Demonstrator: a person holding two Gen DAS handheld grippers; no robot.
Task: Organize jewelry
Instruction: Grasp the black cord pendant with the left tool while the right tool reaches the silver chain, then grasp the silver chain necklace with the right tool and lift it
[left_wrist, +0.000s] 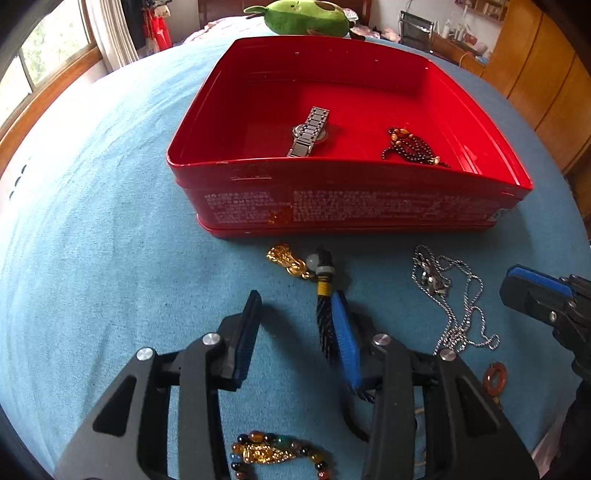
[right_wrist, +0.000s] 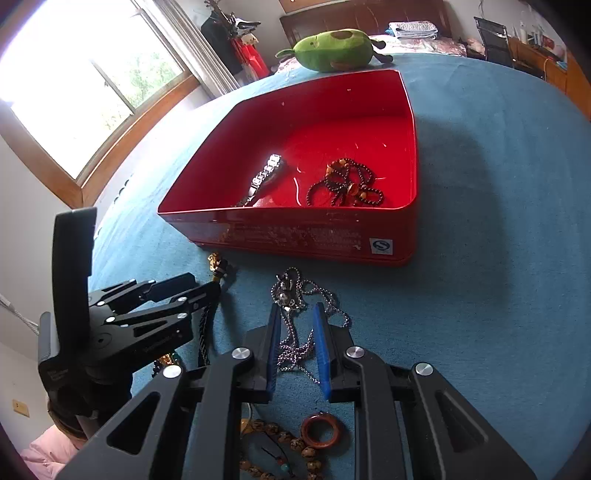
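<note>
A red tin stands on the blue cloth with a metal watch and a dark bead string inside. In front of it lie a gold charm on a black tassel cord and a silver chain. My left gripper is open low over the cloth, and the tassel lies just inside its right pad. My right gripper has its jaws narrowly apart over the silver chain. The chain lies loose on the cloth between them.
A colourful bead bracelet with a gold charm lies under the left gripper. A red-brown ring and wooden beads lie near the right one. A green plush sits behind the tin. A window is at the left.
</note>
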